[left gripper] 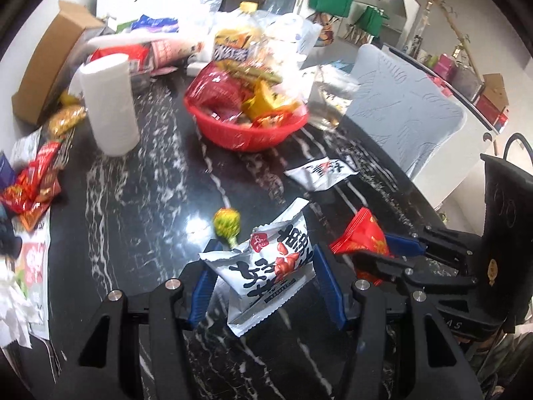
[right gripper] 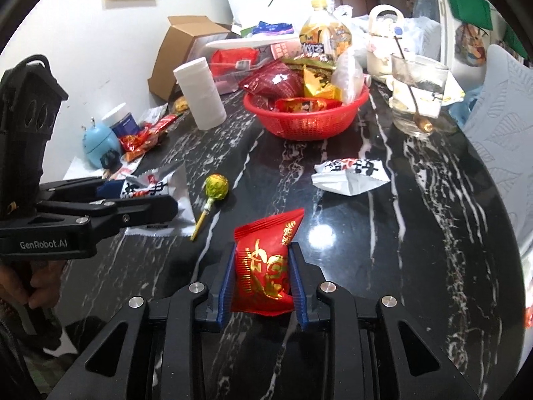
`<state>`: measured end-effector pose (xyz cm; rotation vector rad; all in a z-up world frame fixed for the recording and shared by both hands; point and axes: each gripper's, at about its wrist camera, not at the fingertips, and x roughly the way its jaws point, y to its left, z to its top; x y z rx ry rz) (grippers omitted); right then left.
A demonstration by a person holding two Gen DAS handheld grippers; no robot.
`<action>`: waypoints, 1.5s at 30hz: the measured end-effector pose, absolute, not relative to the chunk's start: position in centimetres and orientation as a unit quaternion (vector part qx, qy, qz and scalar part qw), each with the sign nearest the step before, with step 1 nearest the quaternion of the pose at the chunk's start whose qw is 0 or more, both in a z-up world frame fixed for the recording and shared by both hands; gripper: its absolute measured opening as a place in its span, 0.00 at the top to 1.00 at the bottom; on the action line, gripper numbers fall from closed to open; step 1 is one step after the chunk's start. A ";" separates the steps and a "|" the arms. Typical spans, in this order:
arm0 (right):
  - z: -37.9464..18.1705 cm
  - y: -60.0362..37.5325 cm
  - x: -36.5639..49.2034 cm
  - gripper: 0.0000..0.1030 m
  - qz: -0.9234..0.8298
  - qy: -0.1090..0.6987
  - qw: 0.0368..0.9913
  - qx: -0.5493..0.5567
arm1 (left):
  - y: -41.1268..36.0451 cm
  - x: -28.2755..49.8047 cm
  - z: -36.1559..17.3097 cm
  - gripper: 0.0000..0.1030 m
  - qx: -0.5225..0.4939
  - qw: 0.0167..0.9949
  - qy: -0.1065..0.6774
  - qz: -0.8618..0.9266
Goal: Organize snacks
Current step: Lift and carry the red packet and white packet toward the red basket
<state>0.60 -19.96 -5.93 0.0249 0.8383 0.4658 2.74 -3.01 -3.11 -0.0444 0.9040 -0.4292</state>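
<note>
My left gripper (left gripper: 266, 283) is shut on a silver-white snack packet (left gripper: 266, 266) with black characters, held just over the black marble table (left gripper: 133, 233). My right gripper (right gripper: 261, 276) is shut on a red packet with gold print (right gripper: 263, 266); it also shows in the left wrist view (left gripper: 363, 236). A red basket (right gripper: 303, 116) full of snack packs stands mid-table; it also shows in the left wrist view (left gripper: 246, 130). A green lollipop (right gripper: 216, 186) and another white packet (right gripper: 349, 175) lie loose between the grippers and the basket.
A paper towel roll (right gripper: 201, 95) stands left of the basket. A glass with a spoon (right gripper: 418, 96) stands to its right. A cardboard box (right gripper: 180, 53), a drink bottle (right gripper: 324, 33), a blue jar (right gripper: 121, 121) and loose red wrappers (left gripper: 30, 186) crowd the far and left sides. A padded chair (left gripper: 403, 106) is at the right edge.
</note>
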 end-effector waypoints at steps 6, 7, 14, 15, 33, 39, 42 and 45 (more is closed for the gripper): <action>-4.5 -20.8 -0.3 0.71 0.220 0.388 0.895 0.015 | -4.2 2.8 -1.7 0.46 -0.026 0.882 0.415 -0.222; -4.1 -20.9 -0.5 0.71 0.218 0.383 0.898 0.014 | -4.4 2.9 -1.4 0.46 -0.026 0.883 0.412 -0.225; -2.0 -21.2 -0.4 0.71 0.219 0.354 0.909 0.004 | -5.3 3.5 0.6 0.46 -0.012 0.894 0.384 -0.229; -1.7 -21.1 -0.3 0.71 0.218 0.349 0.911 0.001 | -5.4 3.7 0.8 0.46 -0.010 0.896 0.381 -0.228; 2.5 -20.7 6.0 0.71 0.227 0.289 0.930 -0.011 | -4.6 10.0 4.7 0.46 -0.012 0.926 0.320 -0.200; 3.8 -20.3 9.2 0.71 0.228 0.278 0.933 -0.005 | -3.5 13.1 5.2 0.46 -0.020 0.933 0.309 -0.180; 4.2 -19.8 10.7 0.71 0.222 0.271 0.937 -0.011 | -3.2 14.4 5.0 0.46 -0.027 0.935 0.306 -0.175; 4.4 -19.4 12.6 0.71 0.216 0.269 0.939 -0.009 | -3.3 15.8 4.5 0.46 -0.025 0.940 0.301 -0.159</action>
